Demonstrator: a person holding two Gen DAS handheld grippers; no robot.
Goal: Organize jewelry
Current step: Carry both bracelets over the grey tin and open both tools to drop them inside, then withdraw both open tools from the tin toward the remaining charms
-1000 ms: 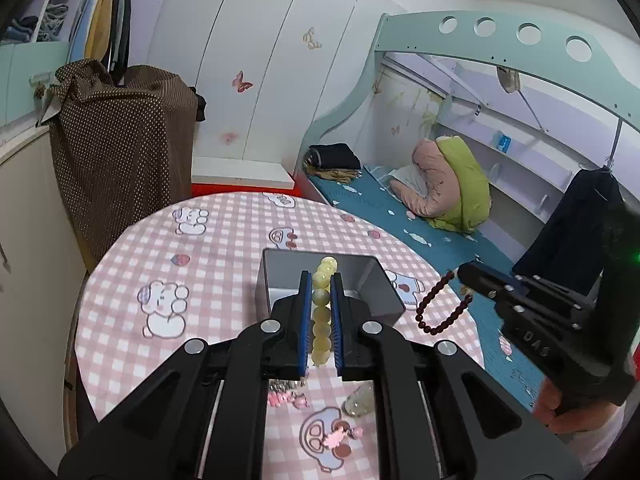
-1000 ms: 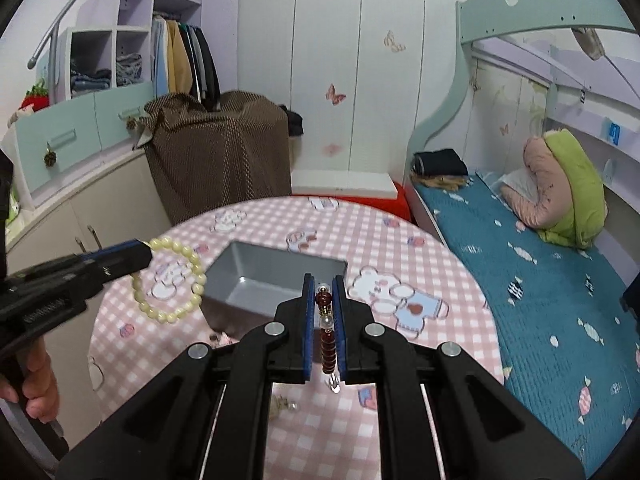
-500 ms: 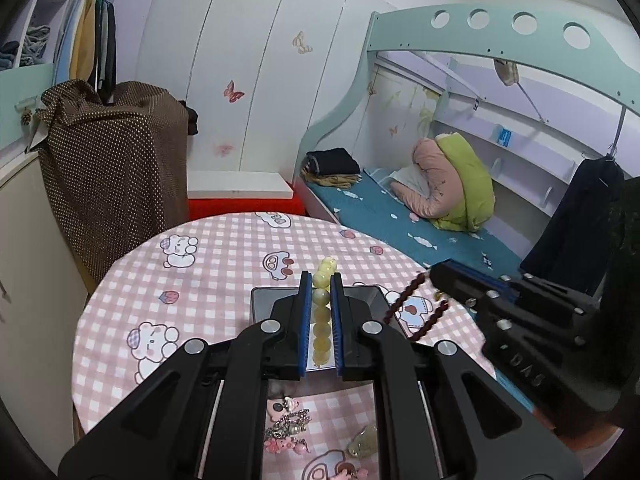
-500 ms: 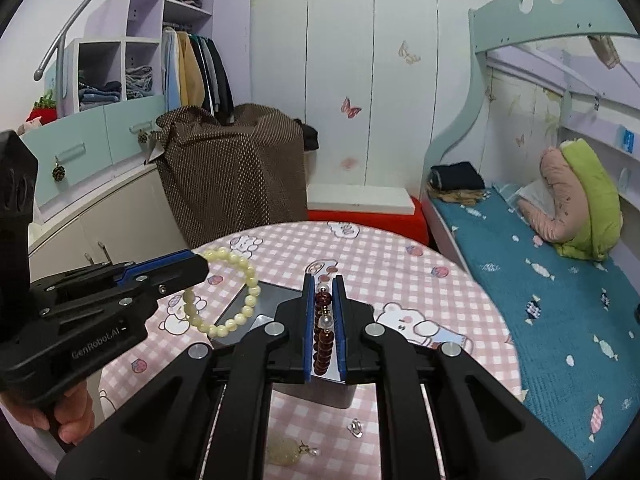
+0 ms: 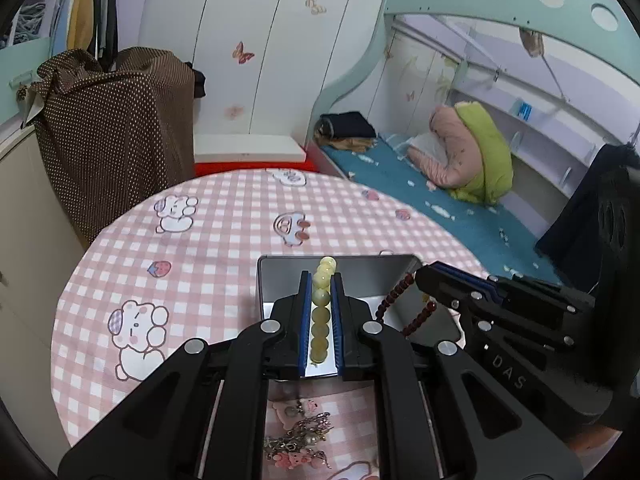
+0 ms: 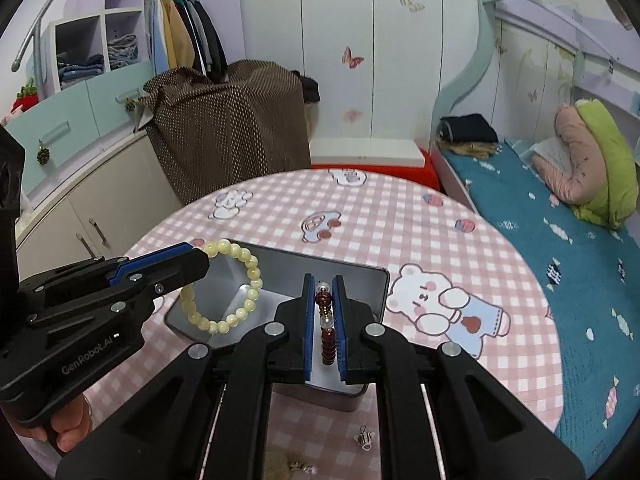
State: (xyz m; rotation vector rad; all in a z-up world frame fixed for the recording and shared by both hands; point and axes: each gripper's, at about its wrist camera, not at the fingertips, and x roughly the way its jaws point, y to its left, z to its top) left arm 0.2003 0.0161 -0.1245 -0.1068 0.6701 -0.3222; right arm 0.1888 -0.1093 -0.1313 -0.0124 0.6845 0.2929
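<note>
A grey metal tray (image 5: 280,276) (image 6: 360,276) sits on the pink checked round table (image 5: 224,240). My left gripper (image 5: 321,280) is shut on a pale yellow bead bracelet (image 5: 320,320) and holds it over the tray; in the right wrist view the bracelet (image 6: 248,280) hangs as a loop from that gripper (image 6: 200,258). My right gripper (image 6: 323,284) is shut on a dark red bead bracelet (image 6: 326,336) over the tray's right part; in the left wrist view its beads (image 5: 394,296) hang from that gripper (image 5: 424,274).
Loose pink and silver trinkets (image 5: 300,440) lie on the table near its front edge, and a small charm (image 6: 365,440) lies in front of the tray. A brown dotted covered box (image 5: 112,136) stands behind the table on the left, a bed (image 5: 440,200) on the right.
Both grippers have moved forward and down, closer together, so both bracelets now hang directly over the tray. Both stay shut on their bracelets.
</note>
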